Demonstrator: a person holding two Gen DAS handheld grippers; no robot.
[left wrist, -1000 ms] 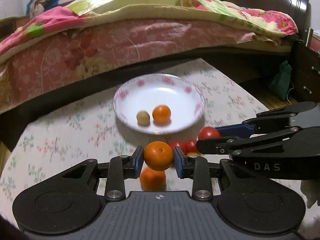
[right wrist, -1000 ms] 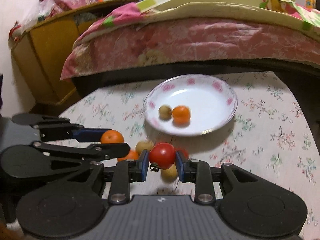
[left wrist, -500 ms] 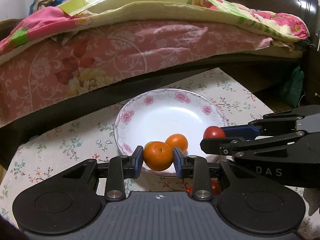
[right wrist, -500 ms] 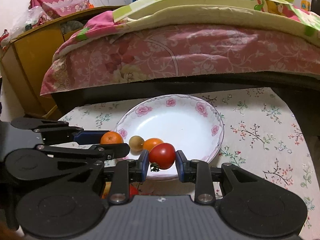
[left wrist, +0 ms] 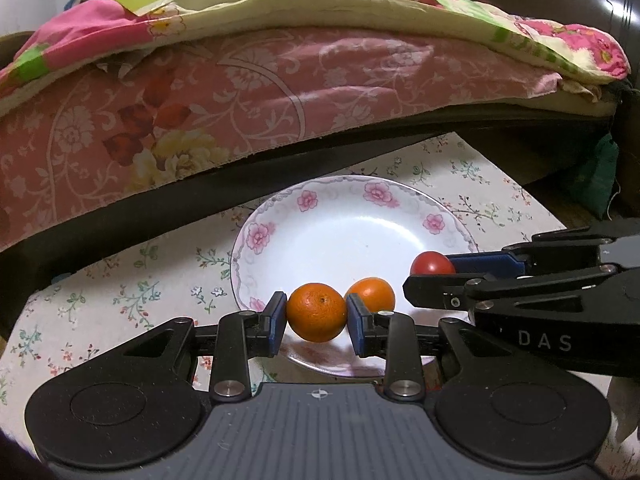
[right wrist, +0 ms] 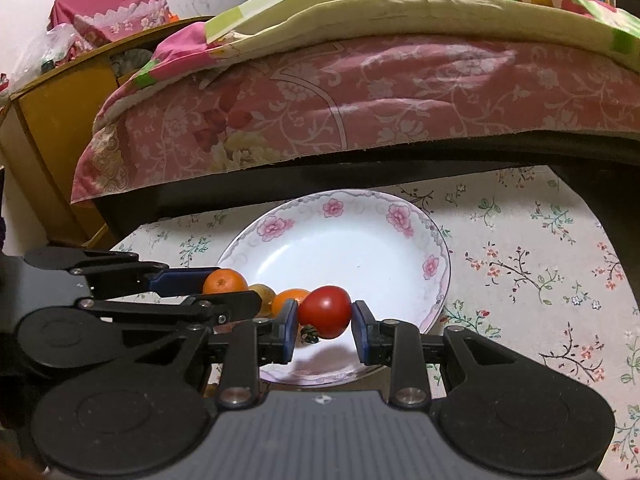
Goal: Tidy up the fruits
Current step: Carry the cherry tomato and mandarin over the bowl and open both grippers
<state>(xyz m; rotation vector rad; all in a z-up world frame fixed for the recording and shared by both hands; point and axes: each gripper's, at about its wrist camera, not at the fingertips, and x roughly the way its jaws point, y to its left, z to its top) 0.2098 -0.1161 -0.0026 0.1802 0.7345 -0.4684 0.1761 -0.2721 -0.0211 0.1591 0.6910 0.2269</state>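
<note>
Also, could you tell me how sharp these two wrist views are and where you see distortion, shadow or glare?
Left wrist view: the orange in the left gripper is crisp; fisheye bends the bed edge; glare streaks the dark headboard.
Right wrist view: the tomato in the right gripper is sharp with a small highlight; a soft shadow falls on the plate beneath it; corners vignette black.

a worktop [left wrist: 120,280] under a flowered cloth [right wrist: 540,264] carries a white plate [left wrist: 448,222] with pink flowers.
</note>
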